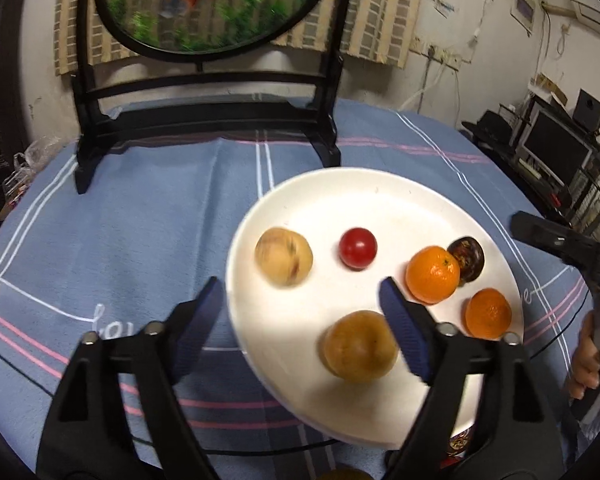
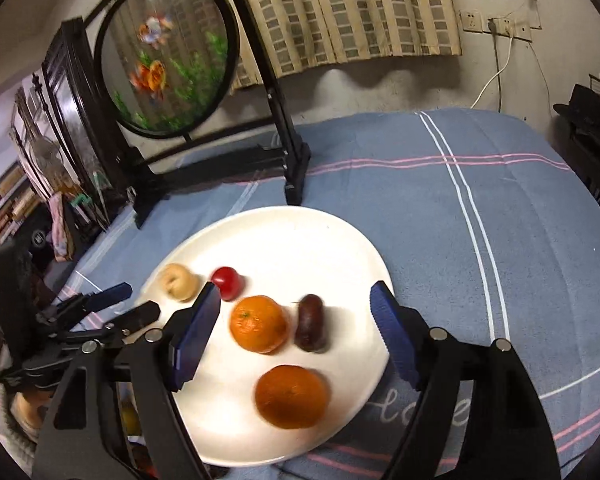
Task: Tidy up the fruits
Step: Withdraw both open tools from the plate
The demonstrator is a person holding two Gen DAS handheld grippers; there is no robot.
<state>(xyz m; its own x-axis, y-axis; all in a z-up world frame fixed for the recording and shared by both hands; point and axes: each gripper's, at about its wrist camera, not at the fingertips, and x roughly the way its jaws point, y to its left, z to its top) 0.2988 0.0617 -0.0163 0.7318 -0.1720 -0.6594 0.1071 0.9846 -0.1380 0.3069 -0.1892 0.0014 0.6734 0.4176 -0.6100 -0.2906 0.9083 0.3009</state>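
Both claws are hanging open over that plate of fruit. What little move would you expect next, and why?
Probably both draw back from the white plate. The left gripper and right gripper stand open and hold nothing, and all six fruits in view already lie on the plate, including the near orange and brown fruit.

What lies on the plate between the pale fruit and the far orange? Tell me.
A red fruit, apart from both the pale fruit and the orange; the left wrist view shows it best.

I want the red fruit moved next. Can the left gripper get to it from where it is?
Probably yes. The left gripper is open and holds nothing. The red fruit sits alone on the white plate, just ahead. The tan fruit and orange lie apart from it.
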